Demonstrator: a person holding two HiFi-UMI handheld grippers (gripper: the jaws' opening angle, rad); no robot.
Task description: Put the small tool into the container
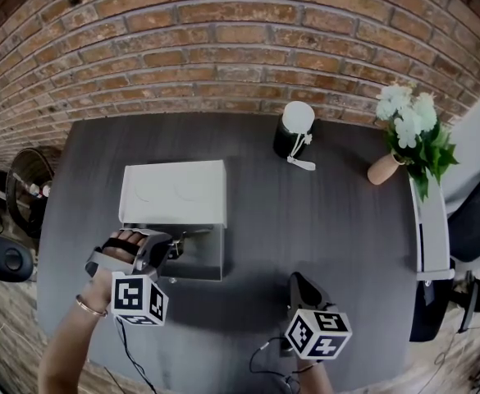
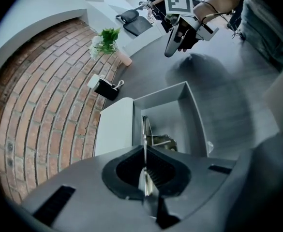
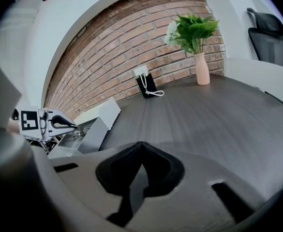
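A white container stands on the dark table, its lid [image 1: 174, 191] folded back and its grey open tray [image 1: 205, 263] towards me. My left gripper [image 1: 174, 246] hangs over the tray's left side, shut on a small thin metal tool [image 2: 144, 151]. The tool's tip [image 1: 194, 235] reaches out over the tray's inside. In the left gripper view the tray wall [image 2: 195, 115] lies just beyond the jaws, with a shiny metal part [image 2: 161, 140] low inside it. My right gripper [image 1: 296, 281] hovers near the table's front edge, shut with nothing in it [image 3: 142, 145].
A black and white device [image 1: 294, 130] with a white cord stands at the back of the table. A vase of white flowers [image 1: 408, 130] stands at the back right. An office chair [image 1: 473, 220] is beyond the table's right edge. A brick wall runs behind.
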